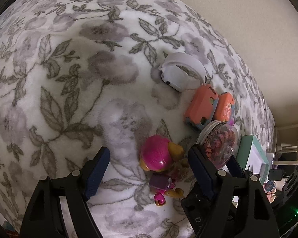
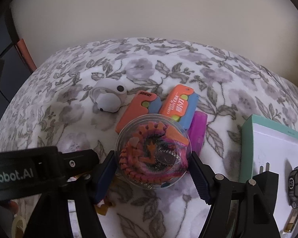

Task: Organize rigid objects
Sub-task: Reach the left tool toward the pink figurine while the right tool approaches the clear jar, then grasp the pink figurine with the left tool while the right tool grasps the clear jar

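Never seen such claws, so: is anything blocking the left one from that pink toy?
Nothing visible does. The pink toy lies on the blanket between the open jaws of the left gripper, nearer one side; the jar sits just outside them.

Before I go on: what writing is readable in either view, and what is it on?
"Robot.AI", start cut off: on the left claw's black body.
"CARROT": on the right-hand orange case; the white print beside it is too blurred to read.
Dark word on the left-hand orange case: too blurred.
"D": on black housing; the rest is hidden.
Toy car: markings too small.
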Available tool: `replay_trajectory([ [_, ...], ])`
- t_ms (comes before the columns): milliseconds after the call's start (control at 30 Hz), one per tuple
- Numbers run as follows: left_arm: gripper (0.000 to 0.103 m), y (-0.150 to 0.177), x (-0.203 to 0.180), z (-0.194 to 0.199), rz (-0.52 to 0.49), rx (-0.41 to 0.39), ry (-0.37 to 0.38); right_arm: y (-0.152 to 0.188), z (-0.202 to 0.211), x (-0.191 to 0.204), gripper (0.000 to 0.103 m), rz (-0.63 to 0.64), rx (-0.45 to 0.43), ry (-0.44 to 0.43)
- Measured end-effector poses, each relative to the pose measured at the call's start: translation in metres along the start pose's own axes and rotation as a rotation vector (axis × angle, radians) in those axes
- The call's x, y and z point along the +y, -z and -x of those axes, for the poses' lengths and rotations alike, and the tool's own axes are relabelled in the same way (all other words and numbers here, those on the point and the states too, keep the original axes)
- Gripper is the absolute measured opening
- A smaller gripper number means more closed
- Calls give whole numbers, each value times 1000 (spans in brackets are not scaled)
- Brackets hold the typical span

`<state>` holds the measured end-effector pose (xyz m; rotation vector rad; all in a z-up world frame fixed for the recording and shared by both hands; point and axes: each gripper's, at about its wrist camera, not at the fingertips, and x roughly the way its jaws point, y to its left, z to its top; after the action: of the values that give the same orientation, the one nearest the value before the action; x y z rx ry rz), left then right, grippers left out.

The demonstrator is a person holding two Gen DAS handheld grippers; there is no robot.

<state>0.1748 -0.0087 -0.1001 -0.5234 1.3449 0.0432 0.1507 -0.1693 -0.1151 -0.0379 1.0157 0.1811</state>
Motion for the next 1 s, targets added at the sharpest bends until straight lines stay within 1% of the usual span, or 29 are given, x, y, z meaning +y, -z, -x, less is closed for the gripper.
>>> replay_trajectory([
  [167,81,1,-2,-3,3,17,13,3,2,-5,74,-9,10,6],
  [267,76,2,-2,-5,5,25,11,5,4,-7,74,-15,16,7],
  [333,67,2,-4,-5,-1,26,6,6,6,-8,74,-20,20,10],
  [467,59,8,-9,-7,-10,37,7,9,10,-14,74,-42,30,11],
  [533,49,9,-10,-8,-12,41,5,11,11,-17,74,-52,37,16],
  [600,43,10,-12,-8,-19,42,10,12,12,-20,74,-65,43,17],
  [767,43,11,-13,-7,-9,39,33,13,18,-23,74,-83,47,16],
  [1000,43,7,-8,11,-8,0,51,12,23,-28,74,-107,56,21],
])
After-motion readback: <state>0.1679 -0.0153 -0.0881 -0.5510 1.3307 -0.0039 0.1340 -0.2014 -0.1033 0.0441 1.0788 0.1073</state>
